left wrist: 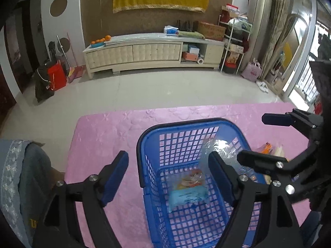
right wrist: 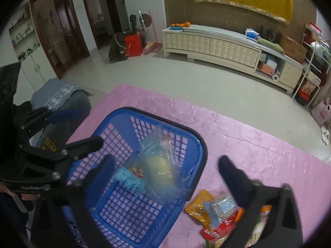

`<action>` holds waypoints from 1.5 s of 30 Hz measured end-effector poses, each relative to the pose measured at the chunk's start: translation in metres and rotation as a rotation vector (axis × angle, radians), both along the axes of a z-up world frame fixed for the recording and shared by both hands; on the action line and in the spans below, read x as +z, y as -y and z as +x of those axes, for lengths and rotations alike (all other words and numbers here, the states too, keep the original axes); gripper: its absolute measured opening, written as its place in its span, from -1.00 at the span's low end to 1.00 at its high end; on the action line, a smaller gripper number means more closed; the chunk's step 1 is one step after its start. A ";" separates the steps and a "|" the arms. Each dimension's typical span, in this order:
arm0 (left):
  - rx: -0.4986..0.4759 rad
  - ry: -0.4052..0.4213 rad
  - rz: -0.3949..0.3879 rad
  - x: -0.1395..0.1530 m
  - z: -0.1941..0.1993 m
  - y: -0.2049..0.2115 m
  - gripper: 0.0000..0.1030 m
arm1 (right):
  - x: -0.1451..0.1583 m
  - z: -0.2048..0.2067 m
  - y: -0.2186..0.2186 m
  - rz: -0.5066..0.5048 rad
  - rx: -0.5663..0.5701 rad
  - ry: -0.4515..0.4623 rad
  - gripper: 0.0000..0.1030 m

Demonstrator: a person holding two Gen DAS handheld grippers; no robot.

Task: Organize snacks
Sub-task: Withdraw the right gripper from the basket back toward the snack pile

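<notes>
Both jaws stand wide apart, gripping nothing. The left gripper (left wrist: 168,177) straddles the near-left rim of the blue plastic lattice basket (left wrist: 144,144), probably steadying it. The right gripper (right wrist: 165,173) hovers above; a clear-wrapped snack packet (right wrist: 159,165) lies inside, and loose packets (right wrist: 215,212) wait on the pink tablecloth (right wrist: 248,144) at five o'clock.

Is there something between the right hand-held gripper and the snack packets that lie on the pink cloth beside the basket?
Nothing visible blocks it. The right hand-held gripper hangs open above the blue basket; the snack packets lie on the pink cloth, just outside the basket's rim, under its right finger.
</notes>
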State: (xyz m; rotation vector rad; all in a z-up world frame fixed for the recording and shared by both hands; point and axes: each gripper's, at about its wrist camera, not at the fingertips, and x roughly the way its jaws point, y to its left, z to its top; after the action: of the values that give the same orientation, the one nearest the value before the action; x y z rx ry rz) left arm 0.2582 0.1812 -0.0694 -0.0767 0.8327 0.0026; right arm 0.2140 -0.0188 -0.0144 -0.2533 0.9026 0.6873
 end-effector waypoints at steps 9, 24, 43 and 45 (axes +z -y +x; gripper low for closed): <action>-0.017 0.002 0.018 0.010 -0.024 0.015 0.53 | 0.014 -0.013 0.024 0.007 -0.064 -0.003 1.00; -0.089 0.065 0.036 0.054 -0.084 0.075 0.53 | 0.057 -0.072 0.088 0.043 -0.141 0.026 1.00; -0.277 0.040 0.033 0.043 -0.120 0.186 0.59 | 0.042 -0.134 0.204 0.074 -0.342 -0.013 1.00; -0.282 0.046 0.059 0.037 -0.122 0.198 0.59 | 0.038 -0.137 0.214 0.072 -0.361 -0.014 1.00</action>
State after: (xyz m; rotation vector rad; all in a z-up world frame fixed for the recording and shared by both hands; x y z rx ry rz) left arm 0.1358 -0.0165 -0.0327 0.0967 0.7915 -0.2393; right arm 0.0772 -0.2325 0.0240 -0.0184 0.9058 0.3864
